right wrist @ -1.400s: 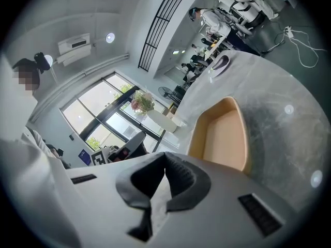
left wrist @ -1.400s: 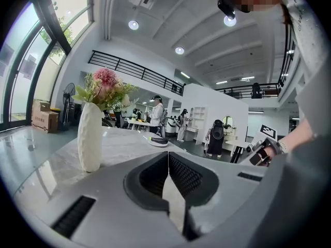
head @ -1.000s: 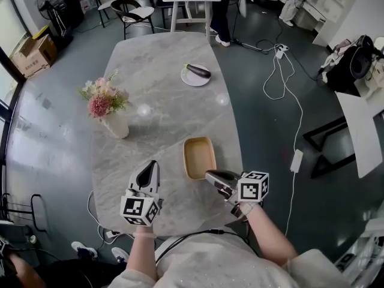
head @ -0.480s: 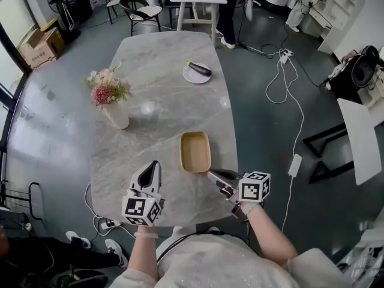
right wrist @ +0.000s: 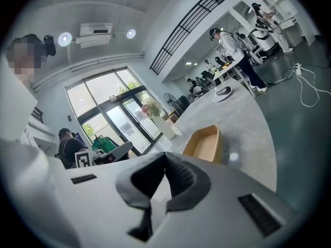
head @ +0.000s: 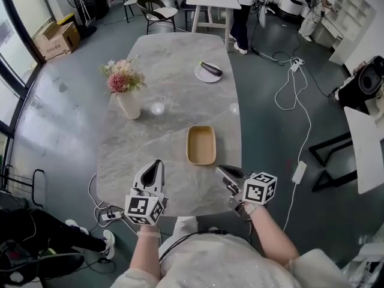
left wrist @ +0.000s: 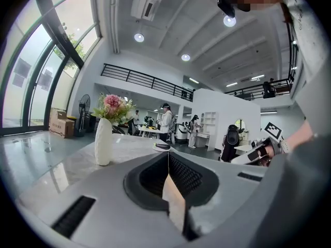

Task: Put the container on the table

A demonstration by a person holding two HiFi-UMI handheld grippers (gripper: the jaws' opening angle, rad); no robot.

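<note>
- At the near edge of the worktop, left of its middle, the left gripper is hovering with its fingers pressing together tip to tip, nothing lying between them.
- By the worktop's near right corner, the right gripper is pointing inward across the marble, its fingers likewise meeting along their length and carrying nothing.
- Each gripper is showing its marker cube toward the person, the left cube hanging just past the near edge and the right cube off the right edge.
- Just beyond both sets of fingertips, the container is resting flat on the worktop, close to the right edge and toward the near end. It is a shallow tan tray with rounded corners, lying empty and apart from both grippers, nearer the right one.
- Further in, toward the left edge, a white vase of pink flowers is standing upright.
- Near the far right edge, a white plate is holding a dark aubergine.
- Off the worktop's right side, white cables are trailing over the grey floor.
</note>
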